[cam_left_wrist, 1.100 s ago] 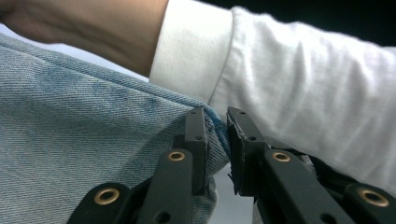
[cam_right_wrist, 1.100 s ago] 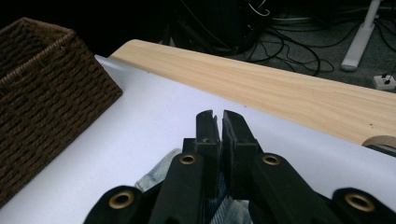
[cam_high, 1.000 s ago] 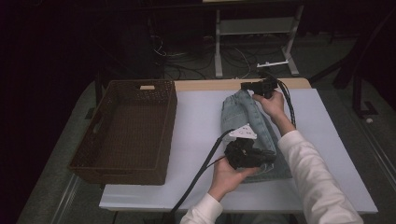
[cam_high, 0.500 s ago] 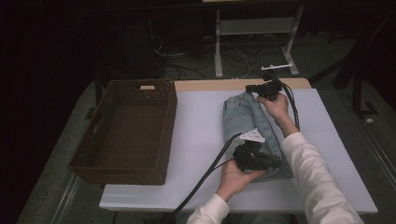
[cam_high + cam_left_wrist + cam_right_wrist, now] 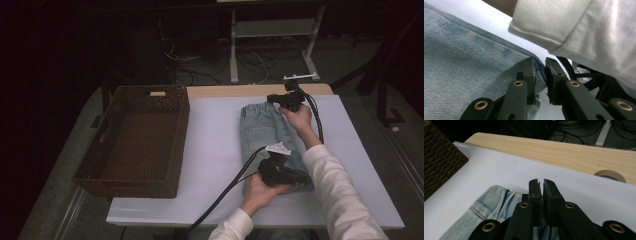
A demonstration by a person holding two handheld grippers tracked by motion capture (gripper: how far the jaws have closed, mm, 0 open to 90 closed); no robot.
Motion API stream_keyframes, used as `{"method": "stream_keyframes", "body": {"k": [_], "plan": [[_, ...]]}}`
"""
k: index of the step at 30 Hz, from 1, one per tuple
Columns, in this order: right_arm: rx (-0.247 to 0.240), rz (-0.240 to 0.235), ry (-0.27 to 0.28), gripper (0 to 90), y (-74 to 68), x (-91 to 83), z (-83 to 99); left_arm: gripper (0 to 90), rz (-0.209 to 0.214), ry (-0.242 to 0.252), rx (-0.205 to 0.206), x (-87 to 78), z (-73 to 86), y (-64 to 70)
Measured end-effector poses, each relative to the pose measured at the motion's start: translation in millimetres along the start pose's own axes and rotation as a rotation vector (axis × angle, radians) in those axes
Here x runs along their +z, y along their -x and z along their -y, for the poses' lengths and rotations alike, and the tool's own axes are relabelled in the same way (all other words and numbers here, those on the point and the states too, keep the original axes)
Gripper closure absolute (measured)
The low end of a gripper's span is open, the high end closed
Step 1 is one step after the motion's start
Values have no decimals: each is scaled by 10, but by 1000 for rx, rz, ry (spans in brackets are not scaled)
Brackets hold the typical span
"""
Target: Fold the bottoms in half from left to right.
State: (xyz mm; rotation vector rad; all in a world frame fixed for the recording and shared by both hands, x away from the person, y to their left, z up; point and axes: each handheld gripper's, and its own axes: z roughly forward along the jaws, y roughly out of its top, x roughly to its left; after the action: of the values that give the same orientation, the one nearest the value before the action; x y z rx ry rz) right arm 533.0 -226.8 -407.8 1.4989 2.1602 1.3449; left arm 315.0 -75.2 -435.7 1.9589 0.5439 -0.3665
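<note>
High view: folded jeans [image 5: 267, 135] lie right of centre on the white tabletop [image 5: 210, 150] — wicker basket [image 5: 135, 140] at left. Left gripper [image 5: 280, 172] pinches the near denim edge, jaws narrow. Right gripper [image 5: 285, 98] clamps the far waistband — jaws nearly together.

dim, grainy high view; dark surroundings; both gripper views brighter, sharp.

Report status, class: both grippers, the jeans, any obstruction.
Left gripper shut on jeans near hem. Right gripper shut on waistband end. Basket apart, left; nothing blocking.
</note>
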Motion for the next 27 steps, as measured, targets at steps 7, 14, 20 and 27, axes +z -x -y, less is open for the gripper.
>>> {"method": "stream_keyframes", "body": {"k": [7, 14, 20, 27], "plan": [[0, 10, -9, 828, 21, 27, 20, 770, 18, 6, -42, 59, 20, -76], [3, 9, -2, 789, -15, -62, -23, 723, 7, 8, -31, 42, 25, -59], [-41, 7, -33, 718, -44, -175, -57, 666, 15, 24, -19, -31, 12, -19], [-42, -2, -17, 585, -115, -325, -101, 552, 10, 64, 2, -138, -40, 34]]}}
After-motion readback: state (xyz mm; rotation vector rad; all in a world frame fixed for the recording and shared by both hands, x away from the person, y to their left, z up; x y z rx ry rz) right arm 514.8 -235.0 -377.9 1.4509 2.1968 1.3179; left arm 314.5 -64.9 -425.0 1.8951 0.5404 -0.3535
